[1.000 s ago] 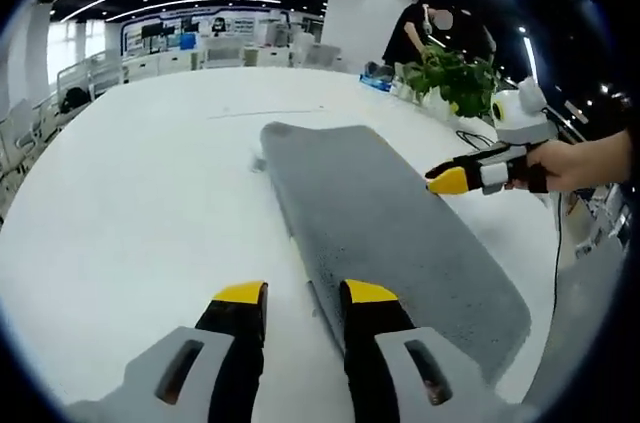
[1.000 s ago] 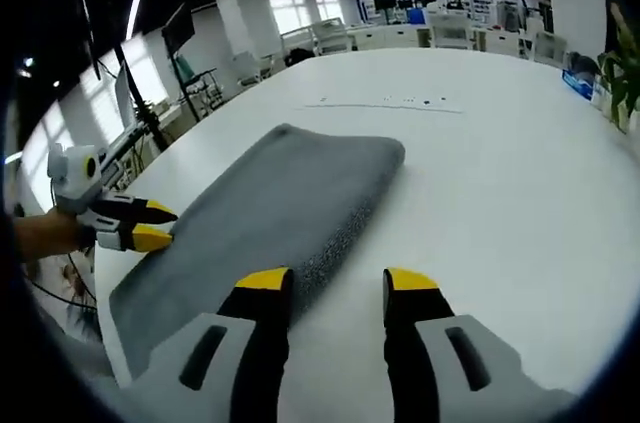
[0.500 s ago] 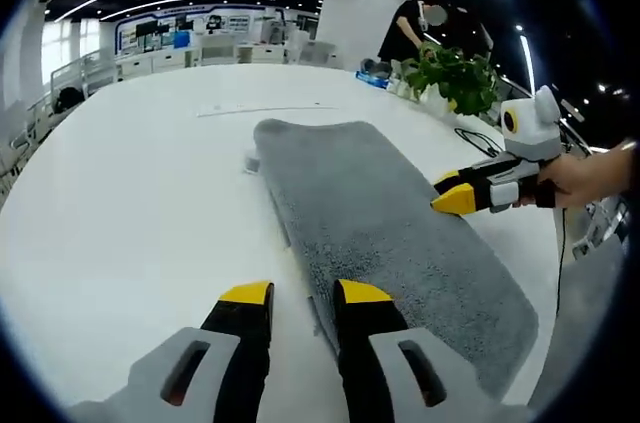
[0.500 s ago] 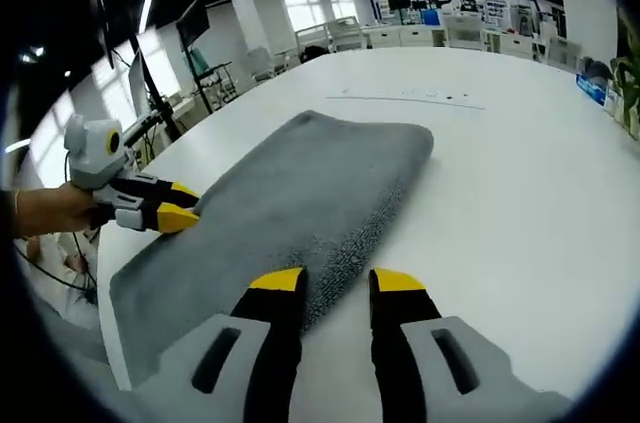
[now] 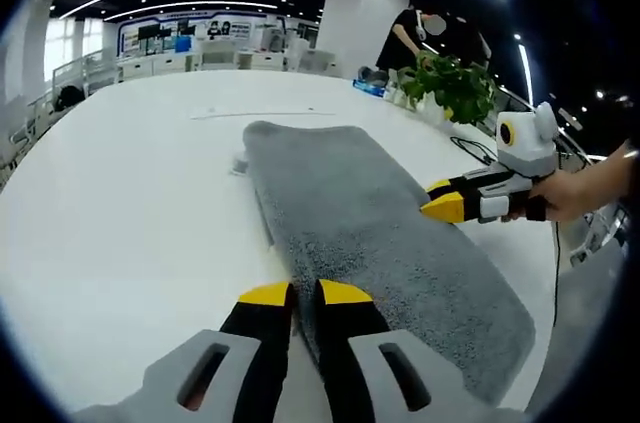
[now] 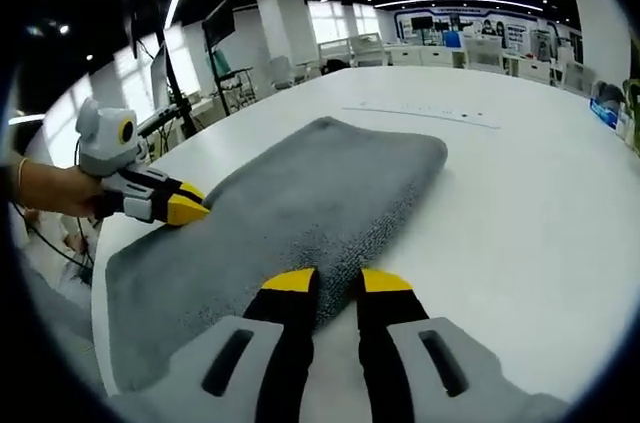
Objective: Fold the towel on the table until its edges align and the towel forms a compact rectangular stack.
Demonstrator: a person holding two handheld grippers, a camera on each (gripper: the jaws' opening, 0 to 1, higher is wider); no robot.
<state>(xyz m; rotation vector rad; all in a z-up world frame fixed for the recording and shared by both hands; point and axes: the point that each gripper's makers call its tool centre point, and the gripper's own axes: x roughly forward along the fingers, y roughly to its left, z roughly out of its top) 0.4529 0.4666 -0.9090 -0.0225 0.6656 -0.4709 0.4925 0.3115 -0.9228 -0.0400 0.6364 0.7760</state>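
Observation:
A grey towel (image 5: 370,213) lies folded in a long strip on the white table (image 5: 120,193). In the left gripper view, my left gripper (image 5: 306,293) has its jaws drawn together on the strip's near long edge, with a thin bit of towel between them. My right gripper (image 5: 440,206) comes in from the right and pinches the opposite long edge. In the right gripper view, my right gripper (image 6: 337,281) is closed on the towel (image 6: 300,193) at its near edge. Across the strip, the left gripper (image 6: 190,208) bites the far edge, held by a hand (image 6: 50,188).
A potted plant (image 5: 455,83) and a standing person (image 5: 410,28) are at the table's far right side. A cable (image 5: 470,143) runs near that edge. Bare white table (image 6: 520,203) spreads beyond the towel. Desks and chairs fill the room behind.
Both grippers' jaws have narrowed from wide open to closed on the towel's long edges. Each gripper has also moved in closer to the towel.

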